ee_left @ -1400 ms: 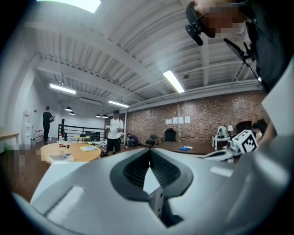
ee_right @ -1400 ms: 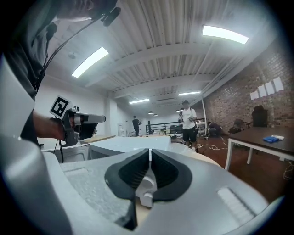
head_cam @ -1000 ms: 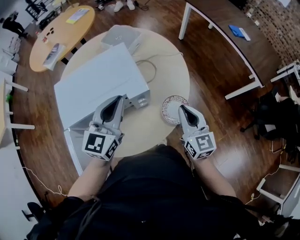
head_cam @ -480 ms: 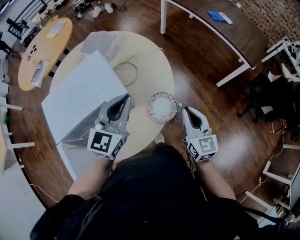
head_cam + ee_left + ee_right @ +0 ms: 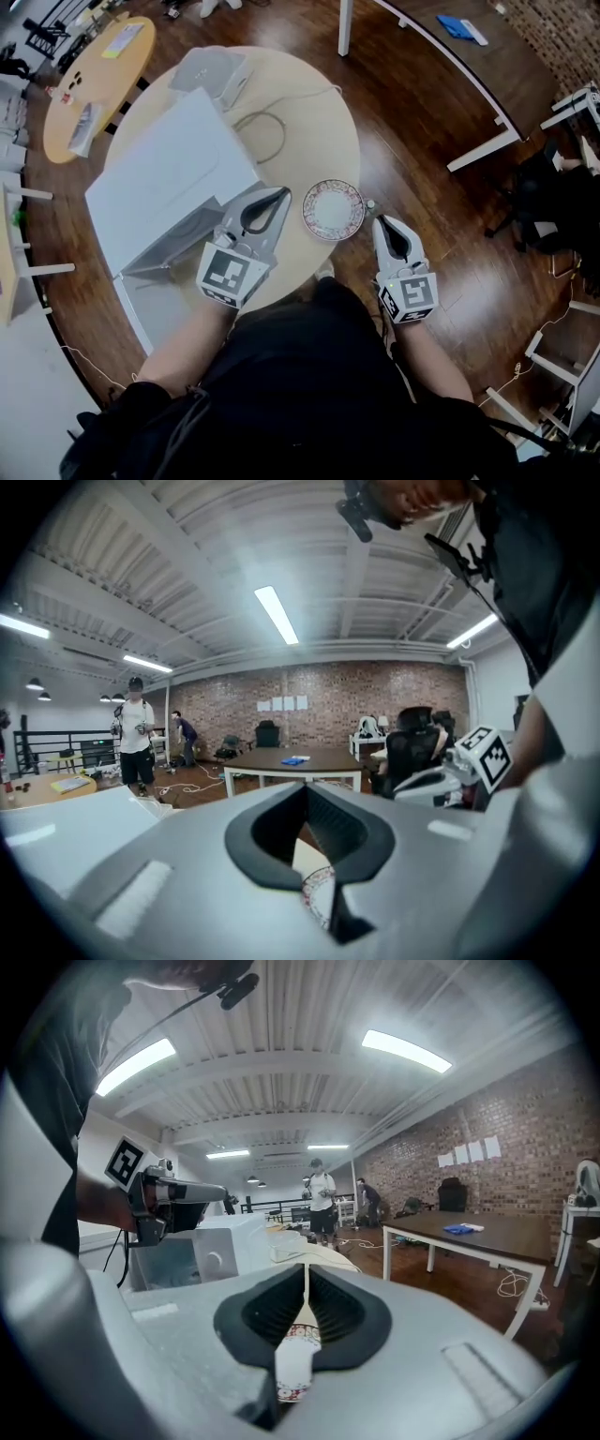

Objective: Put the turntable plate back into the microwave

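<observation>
We're at the pick-up stage. The turntable plate point(image 5: 333, 209) lies flat on the round bench point(image 5: 309, 112), near its right edge at the middle of the frame. That's well apart from the microwave point(image 5: 169, 178), which stands open at the upper left. The right claw point(image 5: 382, 221) is pressed together, tips just beside the plate's right rim, nothing pinched. The left claw point(image 5: 283, 193) sits off the plate's left side, its tips looking together too, and empty. So the plate is not yet lifted. Next up, by my reading, a claw must part, slip over the rim and clamp. Then the plate travels level toward the upper left, into the open cavity.
</observation>
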`<state>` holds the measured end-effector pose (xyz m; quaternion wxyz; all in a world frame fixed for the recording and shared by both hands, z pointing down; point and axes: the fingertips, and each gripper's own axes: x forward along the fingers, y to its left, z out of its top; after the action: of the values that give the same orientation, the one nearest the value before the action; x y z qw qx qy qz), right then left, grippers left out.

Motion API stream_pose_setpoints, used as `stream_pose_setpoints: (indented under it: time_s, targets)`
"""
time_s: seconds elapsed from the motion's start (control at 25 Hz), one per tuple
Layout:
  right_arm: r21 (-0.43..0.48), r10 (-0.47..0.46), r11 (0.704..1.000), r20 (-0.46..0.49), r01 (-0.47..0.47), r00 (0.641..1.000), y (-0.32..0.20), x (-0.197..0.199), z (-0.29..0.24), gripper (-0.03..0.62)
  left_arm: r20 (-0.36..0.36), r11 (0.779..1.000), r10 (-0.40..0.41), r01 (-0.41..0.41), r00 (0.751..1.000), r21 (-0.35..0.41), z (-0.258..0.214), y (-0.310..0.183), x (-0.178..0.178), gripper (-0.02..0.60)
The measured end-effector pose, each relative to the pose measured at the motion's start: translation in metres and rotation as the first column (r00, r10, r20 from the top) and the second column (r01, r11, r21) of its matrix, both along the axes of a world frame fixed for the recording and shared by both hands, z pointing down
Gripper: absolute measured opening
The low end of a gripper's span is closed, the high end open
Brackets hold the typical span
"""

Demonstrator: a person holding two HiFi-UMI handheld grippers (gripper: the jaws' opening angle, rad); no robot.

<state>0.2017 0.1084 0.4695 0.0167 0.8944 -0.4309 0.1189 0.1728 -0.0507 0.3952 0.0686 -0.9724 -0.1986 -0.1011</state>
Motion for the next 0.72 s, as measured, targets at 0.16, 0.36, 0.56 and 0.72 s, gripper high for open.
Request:
stream_pose_setpoints:
  time_s: [0.16,0.36,0.56,0.72]
  targets:
    - [-0.007,-0.007,1.000,0.026,0.007,1.000,-0.002,0.005,0.013,0.002,0.019,1.000,0.009,-0.009,1.000,0.009,0.008,0.002,0.000,0.008]
    - [-0.012,-0.006,1.000,0.066,0.007,0.998,-0.002,0.011,0.029,0.009,0.054,1.000,0.010,-0.010,0.999,-0.003,0.019,0.007,0.004,0.008]
    - [-0.031,-0.013,0.999,0.110,0.017,0.994,-0.004,0.014,0.049,0.032,0.094,1.000,0.019,-0.018,0.995,-0.015,0.033,0.012,0.009,0.008]
    - [-0.043,-0.002,0.999,0.141,0.008,0.990,-0.002,0.016,0.064,0.038,0.113,0.999,0.033,-0.032,0.993,-0.016,0.042,0.014,0.009,0.008]
